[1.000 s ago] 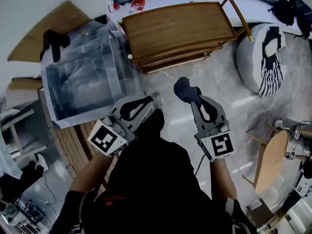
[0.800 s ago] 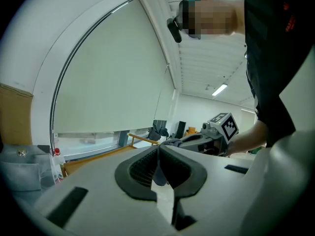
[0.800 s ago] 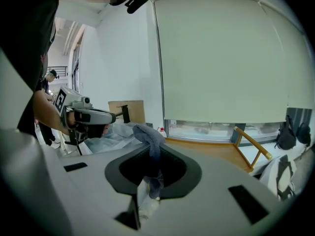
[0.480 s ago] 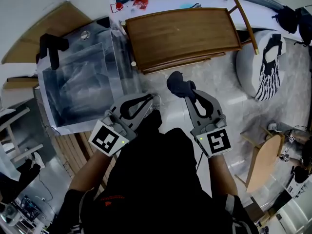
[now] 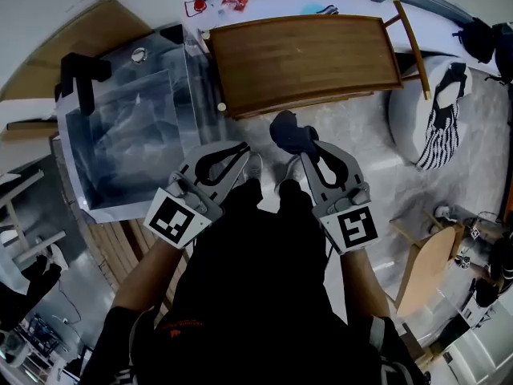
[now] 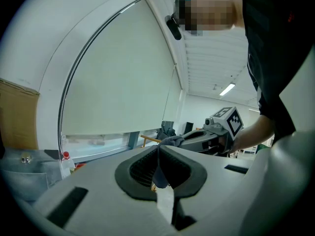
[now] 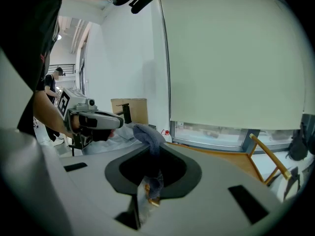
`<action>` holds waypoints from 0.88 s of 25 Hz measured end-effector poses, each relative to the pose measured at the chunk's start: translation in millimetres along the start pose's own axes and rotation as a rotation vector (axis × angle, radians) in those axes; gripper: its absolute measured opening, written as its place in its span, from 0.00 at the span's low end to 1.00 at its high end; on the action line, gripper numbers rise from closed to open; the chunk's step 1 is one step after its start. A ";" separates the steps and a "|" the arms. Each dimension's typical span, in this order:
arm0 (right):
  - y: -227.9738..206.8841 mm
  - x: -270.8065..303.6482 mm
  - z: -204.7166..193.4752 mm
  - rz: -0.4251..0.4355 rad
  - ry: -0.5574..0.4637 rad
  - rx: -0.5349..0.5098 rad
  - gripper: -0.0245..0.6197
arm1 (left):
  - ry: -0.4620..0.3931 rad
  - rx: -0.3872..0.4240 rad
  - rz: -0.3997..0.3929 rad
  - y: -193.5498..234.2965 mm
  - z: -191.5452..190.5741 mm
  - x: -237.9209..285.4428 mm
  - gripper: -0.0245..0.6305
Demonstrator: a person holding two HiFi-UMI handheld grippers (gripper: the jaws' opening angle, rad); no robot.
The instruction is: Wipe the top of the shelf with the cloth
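At the left of the head view stands a clear plastic bin. Lower centre, the left hand-held gripper has its jaws pressed together with nothing between them. Just to its right, the right hand-held gripper is clamped on a bunched dark grey cloth, which hangs in the air just below the front edge of the wooden shelf at upper centre, not touching its top.

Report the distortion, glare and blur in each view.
Head view: fisheye bows the shelf edges, the corners go dark, and the floor shows glare. Left gripper view: the blind curves into an arc at its edge. Right gripper view: the blind is bright and flat, and the cloth looks reasonably sharp.
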State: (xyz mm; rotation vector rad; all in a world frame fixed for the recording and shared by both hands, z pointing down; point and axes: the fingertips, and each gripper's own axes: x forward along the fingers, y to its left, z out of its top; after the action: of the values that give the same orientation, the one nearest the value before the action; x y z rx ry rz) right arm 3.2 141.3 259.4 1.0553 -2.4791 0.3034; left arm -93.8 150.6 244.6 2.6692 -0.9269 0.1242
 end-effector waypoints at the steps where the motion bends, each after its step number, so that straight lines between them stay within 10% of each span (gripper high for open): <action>1: -2.0 2.7 -0.2 0.004 0.005 -0.003 0.11 | -0.003 -0.001 0.004 2.1 0.5 1.2 0.08; 22: -60.2 102.0 -31.2 0.347 0.113 -0.160 0.10 | 0.022 -0.064 0.350 43.8 -33.6 48.7 0.08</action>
State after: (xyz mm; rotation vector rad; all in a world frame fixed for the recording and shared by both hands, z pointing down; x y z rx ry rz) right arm -7.0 46.5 336.3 0.5270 -2.5264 0.2543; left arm -81.9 100.0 296.9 2.4190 -1.3588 0.1976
